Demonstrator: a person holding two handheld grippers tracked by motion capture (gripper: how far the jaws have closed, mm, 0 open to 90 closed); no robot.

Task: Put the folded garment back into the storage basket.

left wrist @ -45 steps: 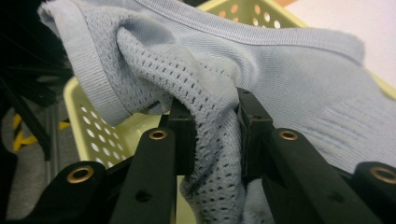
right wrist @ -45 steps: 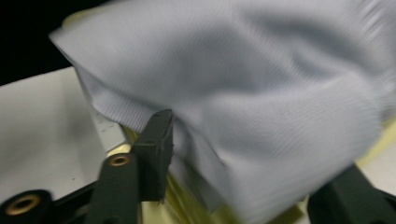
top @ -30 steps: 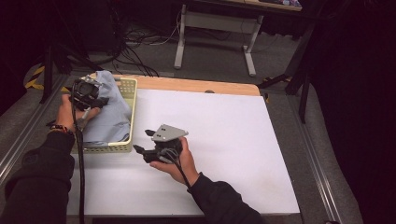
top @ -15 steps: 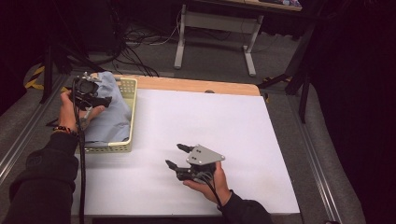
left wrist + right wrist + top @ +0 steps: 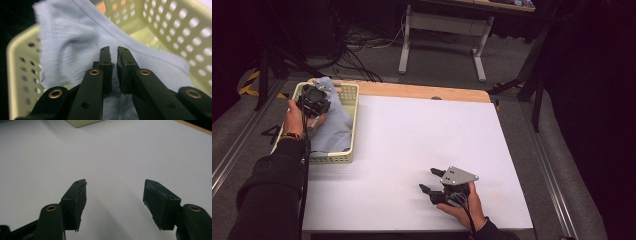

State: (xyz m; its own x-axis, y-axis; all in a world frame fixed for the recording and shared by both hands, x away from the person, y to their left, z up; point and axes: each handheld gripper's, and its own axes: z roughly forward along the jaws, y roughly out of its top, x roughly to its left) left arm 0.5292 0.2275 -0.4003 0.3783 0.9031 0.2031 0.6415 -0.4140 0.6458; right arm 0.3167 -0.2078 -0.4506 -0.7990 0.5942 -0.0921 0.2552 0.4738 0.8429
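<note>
Pale blue knit cloth (image 5: 82,42) bunched in yellow perforated plastic basket (image 5: 348,100), pinched by left tongs (image 5: 113,53), just closing. Lift slowly, clear of rim. Right tongs (image 5: 115,195) apart, empty over white tabletop (image 5: 412,135).

The left gripper (image 5: 314,100) hides part of the blue cloth (image 5: 332,131).

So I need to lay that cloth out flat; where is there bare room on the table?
The white tabletop is bare from the basket across to its right edge, save the right gripper near the front. Crowded: the basket, full of blue cloth.
</note>
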